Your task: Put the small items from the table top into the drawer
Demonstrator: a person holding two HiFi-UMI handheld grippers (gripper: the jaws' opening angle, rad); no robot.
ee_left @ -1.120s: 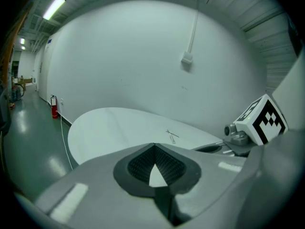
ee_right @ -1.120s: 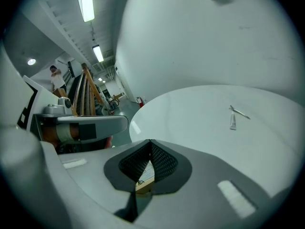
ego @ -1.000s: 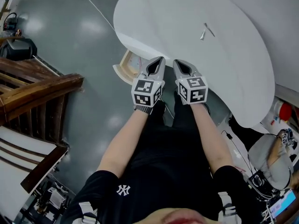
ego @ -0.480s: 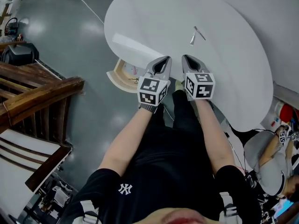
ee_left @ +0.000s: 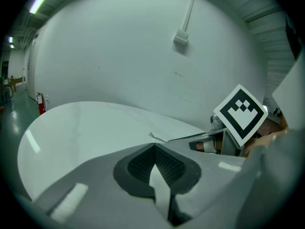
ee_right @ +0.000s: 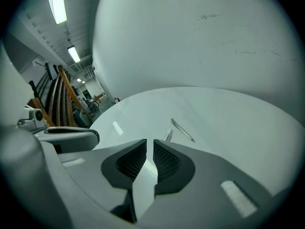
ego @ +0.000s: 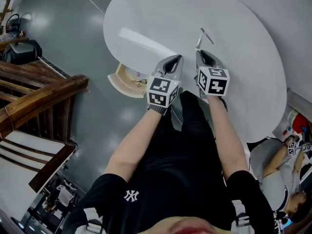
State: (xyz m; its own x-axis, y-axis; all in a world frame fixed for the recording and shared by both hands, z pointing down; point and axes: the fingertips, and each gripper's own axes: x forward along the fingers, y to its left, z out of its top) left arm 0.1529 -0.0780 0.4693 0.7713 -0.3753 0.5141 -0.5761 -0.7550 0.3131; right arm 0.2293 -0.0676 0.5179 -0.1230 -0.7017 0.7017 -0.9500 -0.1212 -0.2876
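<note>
A thin metal hair clip (ego: 206,34) (ee_right: 182,130) lies on the round white table (ego: 161,18), with a smaller silvery piece (ego: 198,44) (ee_right: 167,135) just in front of it. My right gripper (ego: 201,54) (ee_right: 150,142) hovers over the table a little short of that piece, jaws together and holding nothing. My left gripper (ego: 176,58) (ee_left: 153,147) is beside it at the table's near edge, also shut and empty. Under the table's left edge the wooden drawer (ego: 117,80) is pulled out, with some small things (ego: 139,82) inside.
A dark wooden stair rail or chair frame (ego: 39,91) stands on the grey floor at the left. A white cable (ego: 92,4) runs across the floor. At the bottom right edge sits other equipment with marker cubes (ego: 294,145).
Both grippers have moved forward from the table's edge over its top, closer to the hair clip. Their jaws have stayed together.
</note>
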